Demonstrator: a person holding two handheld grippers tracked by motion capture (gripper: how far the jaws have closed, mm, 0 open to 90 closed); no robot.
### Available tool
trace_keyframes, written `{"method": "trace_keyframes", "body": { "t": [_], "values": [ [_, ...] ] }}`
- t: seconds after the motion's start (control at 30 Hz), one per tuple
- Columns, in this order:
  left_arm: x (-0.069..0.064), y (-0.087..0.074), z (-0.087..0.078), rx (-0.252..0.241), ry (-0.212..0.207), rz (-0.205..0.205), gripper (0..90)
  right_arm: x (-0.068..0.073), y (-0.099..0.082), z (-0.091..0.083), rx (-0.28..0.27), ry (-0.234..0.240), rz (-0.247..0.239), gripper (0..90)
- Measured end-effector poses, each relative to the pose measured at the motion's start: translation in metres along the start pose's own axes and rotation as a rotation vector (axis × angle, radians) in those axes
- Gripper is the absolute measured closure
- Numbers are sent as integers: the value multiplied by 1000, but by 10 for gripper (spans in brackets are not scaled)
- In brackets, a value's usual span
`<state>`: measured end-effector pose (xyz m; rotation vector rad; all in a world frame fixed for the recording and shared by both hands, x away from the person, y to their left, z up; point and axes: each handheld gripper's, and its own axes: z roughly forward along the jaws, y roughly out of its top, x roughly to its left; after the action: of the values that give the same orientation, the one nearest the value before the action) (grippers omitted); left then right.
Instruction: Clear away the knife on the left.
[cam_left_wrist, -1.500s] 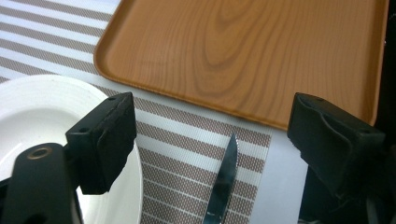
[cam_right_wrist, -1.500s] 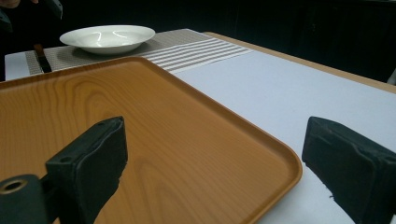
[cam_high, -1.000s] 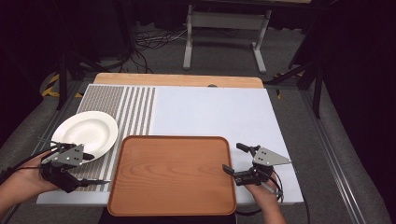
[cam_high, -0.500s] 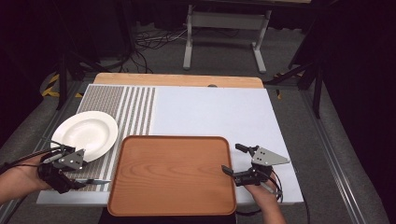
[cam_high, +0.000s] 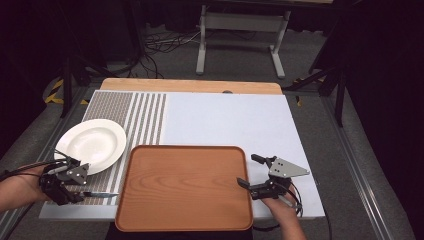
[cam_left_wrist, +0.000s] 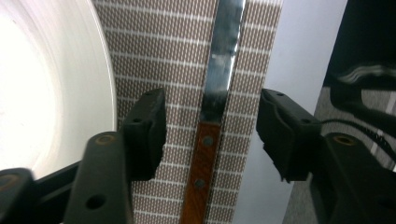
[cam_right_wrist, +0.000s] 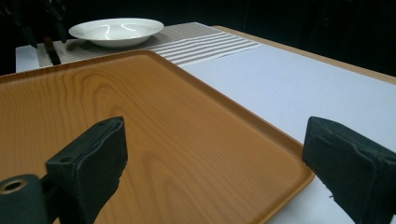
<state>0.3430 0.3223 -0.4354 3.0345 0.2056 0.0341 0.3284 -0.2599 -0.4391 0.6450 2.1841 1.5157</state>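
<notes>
Left gripper (jaws wide) straddles knife beside plate.

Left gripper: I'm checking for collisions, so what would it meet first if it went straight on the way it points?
Probably the knife: it lies on the striped mat between the open jaws of the left gripper, handle nearest. How far above it the jaws sit is unclear.

Left claw shifted outward, now straddling knife handle.
</notes>
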Motion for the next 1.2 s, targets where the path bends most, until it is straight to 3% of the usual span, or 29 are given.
{"method": "trace_keyframes", "body": {
  "t": [0.33,0.57,0.73,1.13,1.2],
  "values": [
    [1,0,5,108,-5,53,634,0,0,0,5,3,-2,77],
    [0,0,9,139,2,82,745,0,-1,1,2,7,1,77],
    [-1,1,12,150,8,105,770,0,-1,1,4,8,1,77],
    [-3,0,12,143,19,102,777,-1,-1,1,4,7,4,77],
    [-3,-1,12,129,21,86,779,-1,-1,1,4,8,5,77]
  ]
}}
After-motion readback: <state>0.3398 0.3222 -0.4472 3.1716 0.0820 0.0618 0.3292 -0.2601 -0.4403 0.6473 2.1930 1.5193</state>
